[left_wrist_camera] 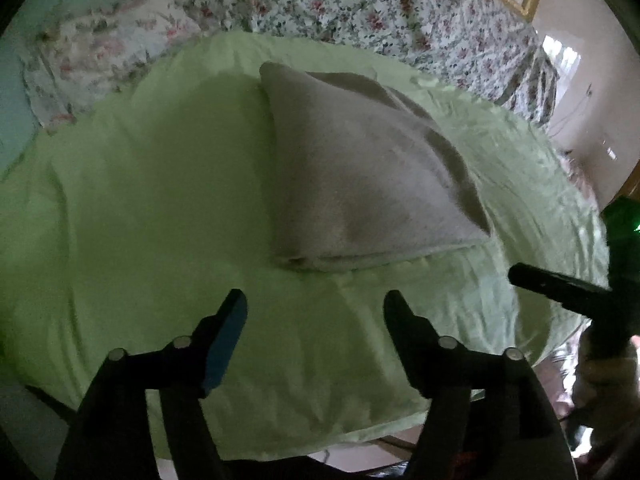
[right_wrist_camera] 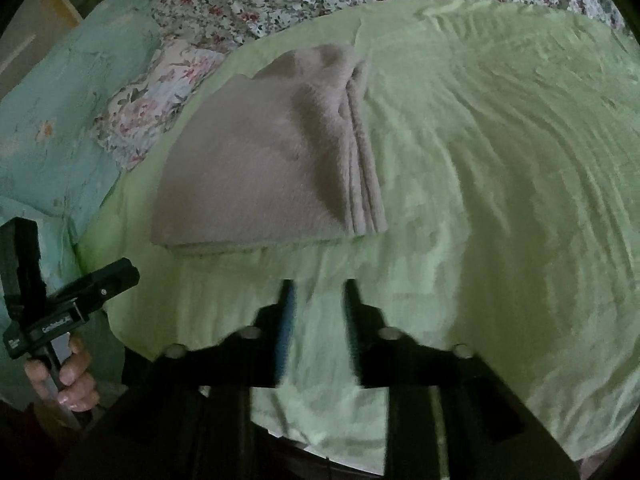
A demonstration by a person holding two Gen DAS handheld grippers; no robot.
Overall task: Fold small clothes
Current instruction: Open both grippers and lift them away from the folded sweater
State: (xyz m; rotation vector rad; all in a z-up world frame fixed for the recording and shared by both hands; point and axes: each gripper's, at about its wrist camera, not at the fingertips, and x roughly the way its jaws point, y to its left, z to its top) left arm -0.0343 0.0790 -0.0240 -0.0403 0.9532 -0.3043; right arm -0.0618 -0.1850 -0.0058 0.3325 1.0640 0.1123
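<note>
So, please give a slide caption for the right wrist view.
Folded grey cloth lies on the green sheet; open right gripper hovers empty nearby.

Fuzzy, matt grey towel sits on smooth, lightly creased green sheet; printed floral cotton quilt lies upper frame.

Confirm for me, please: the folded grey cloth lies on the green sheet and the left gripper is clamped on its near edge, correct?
Not quite. The cloth does lie folded on the sheet, but the left gripper is not clamped on it: the left wrist view shows its jaws open and short of the near edge.
</note>
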